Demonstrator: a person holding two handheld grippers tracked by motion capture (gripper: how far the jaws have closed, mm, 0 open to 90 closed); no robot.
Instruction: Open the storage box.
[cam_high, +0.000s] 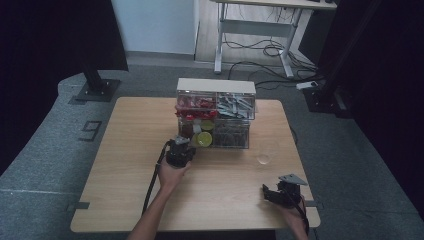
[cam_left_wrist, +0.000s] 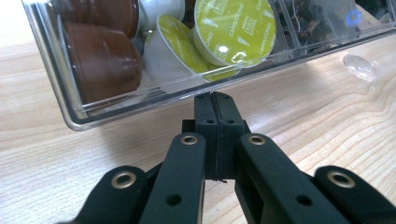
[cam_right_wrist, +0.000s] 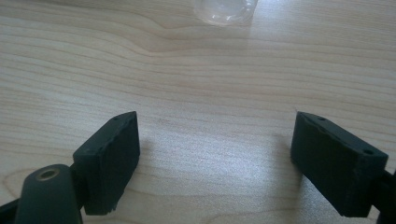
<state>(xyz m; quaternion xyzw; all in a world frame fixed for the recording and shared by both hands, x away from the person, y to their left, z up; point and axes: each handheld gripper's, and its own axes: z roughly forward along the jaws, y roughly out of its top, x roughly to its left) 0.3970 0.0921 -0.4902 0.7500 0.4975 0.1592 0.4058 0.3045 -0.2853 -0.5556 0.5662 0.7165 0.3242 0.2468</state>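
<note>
The clear drawer (cam_left_wrist: 70, 107) of coffee capsules (cam_left_wrist: 233, 30) is sitting pulled out at the lower left of the organizer (cam_high: 216, 86), near the middle of the bench (cam_high: 225, 190). I am holding my left claw (cam_left_wrist: 215, 100) clenched on nothing, tips just in front of the drawer's wall. My right claw (cam_right_wrist: 215, 154) is resting released, low over bare wood, with a small clear cup (cam_right_wrist: 225, 10) lying ahead of it.

pale wooden table (cam_high: 225, 195) with clear drawer organiser (cam_high: 216, 114) and small clear cup (cam_high: 263, 159)
</note>
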